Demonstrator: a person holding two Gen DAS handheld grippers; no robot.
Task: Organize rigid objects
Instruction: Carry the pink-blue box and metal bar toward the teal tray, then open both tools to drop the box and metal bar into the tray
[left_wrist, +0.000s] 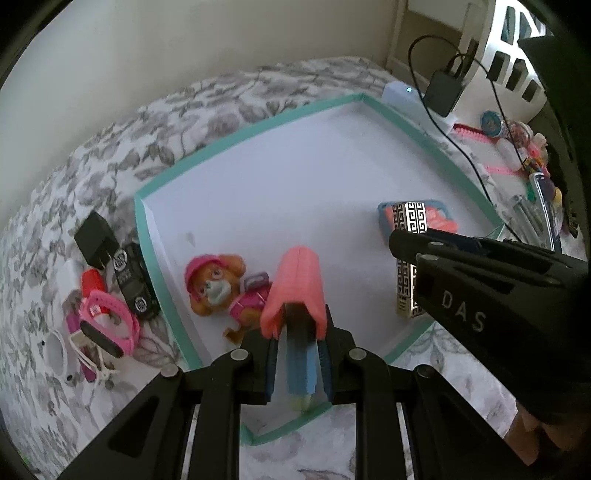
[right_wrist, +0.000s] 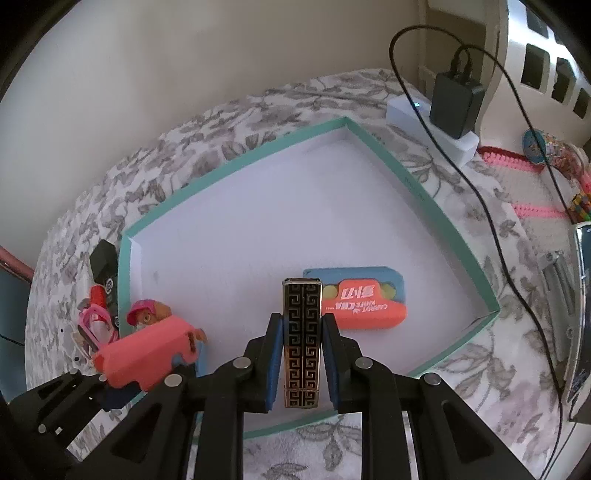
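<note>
A shallow white tray with a teal rim lies on a floral bedspread. My left gripper is shut on a pink and blue carrot knife toy, held over the tray's near edge; it also shows in the right wrist view. My right gripper is shut on a gold and black patterned lighter, above the tray; it also shows in the left wrist view. In the tray lie a pink puppy figure and an orange and blue carrot knife toy.
Left of the tray lie a black charger plug, a black can, a red tube and a pink watch band. A white power strip with a black adapter and cable sits behind. Pens and trinkets lie right.
</note>
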